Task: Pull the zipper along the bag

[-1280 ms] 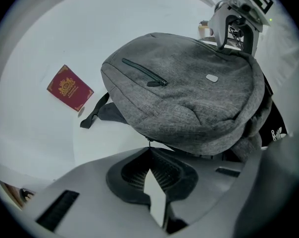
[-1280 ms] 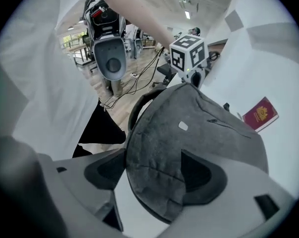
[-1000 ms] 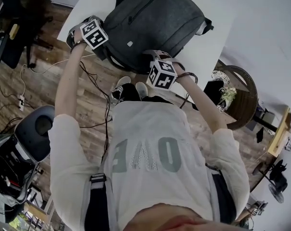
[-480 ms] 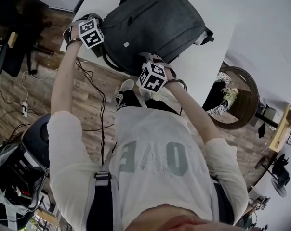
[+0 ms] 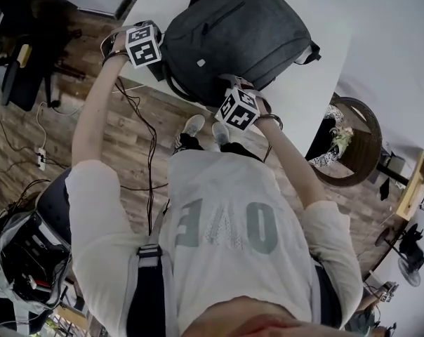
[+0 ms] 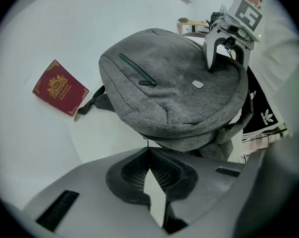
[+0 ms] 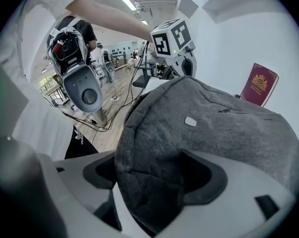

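A grey backpack (image 5: pixel 233 34) lies on the white table (image 5: pixel 303 107). My left gripper (image 5: pixel 159 67) is at the bag's left rim. In the left gripper view it is shut (image 6: pixel 148 148) on a thin zipper pull (image 6: pixel 146 139) that hangs from the bag's (image 6: pixel 174 93) edge. My right gripper (image 5: pixel 233 88) stands at the bag's near edge. Its jaws have just been opening, and in the right gripper view they stand wide (image 7: pixel 149 182) with a bulge of the bag (image 7: pixel 214 143) between them. Each gripper shows in the other's view: the right (image 6: pixel 224 61), the left (image 7: pixel 185 69).
A red passport (image 6: pixel 60 87) lies on the table beyond the bag, also in the right gripper view (image 7: pixel 260 85). The table's near edge runs just under both grippers. Below it are a wooden floor with cables (image 5: pixel 138 128) and a round side table (image 5: pixel 356 146) at the right.
My right gripper has shifted a little along the bag's near edge and rolled. The left gripper has rolled slightly at the bag's left rim.
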`<control>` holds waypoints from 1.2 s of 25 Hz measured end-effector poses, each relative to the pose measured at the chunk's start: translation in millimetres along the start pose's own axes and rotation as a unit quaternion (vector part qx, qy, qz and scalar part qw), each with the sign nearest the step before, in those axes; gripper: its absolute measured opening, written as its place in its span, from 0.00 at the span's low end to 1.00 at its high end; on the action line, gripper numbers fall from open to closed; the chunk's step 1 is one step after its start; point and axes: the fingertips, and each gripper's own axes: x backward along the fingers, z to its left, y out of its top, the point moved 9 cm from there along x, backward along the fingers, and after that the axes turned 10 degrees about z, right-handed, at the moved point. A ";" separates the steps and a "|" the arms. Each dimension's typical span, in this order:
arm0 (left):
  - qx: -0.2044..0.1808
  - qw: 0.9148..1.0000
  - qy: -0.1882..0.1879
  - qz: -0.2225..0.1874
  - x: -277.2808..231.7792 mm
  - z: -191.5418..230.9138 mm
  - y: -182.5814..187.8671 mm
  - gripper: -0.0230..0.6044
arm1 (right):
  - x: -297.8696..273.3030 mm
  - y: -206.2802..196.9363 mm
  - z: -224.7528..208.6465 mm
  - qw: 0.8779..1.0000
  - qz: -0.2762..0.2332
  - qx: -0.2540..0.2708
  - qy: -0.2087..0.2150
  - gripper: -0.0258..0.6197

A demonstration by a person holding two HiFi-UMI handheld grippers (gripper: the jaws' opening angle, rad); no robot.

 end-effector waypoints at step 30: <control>0.111 0.994 -0.002 -0.008 65.0 -138.0 20.3 0.08 | 3.3 -2.1 9.1 1.000 -0.006 -0.009 -0.023 0.60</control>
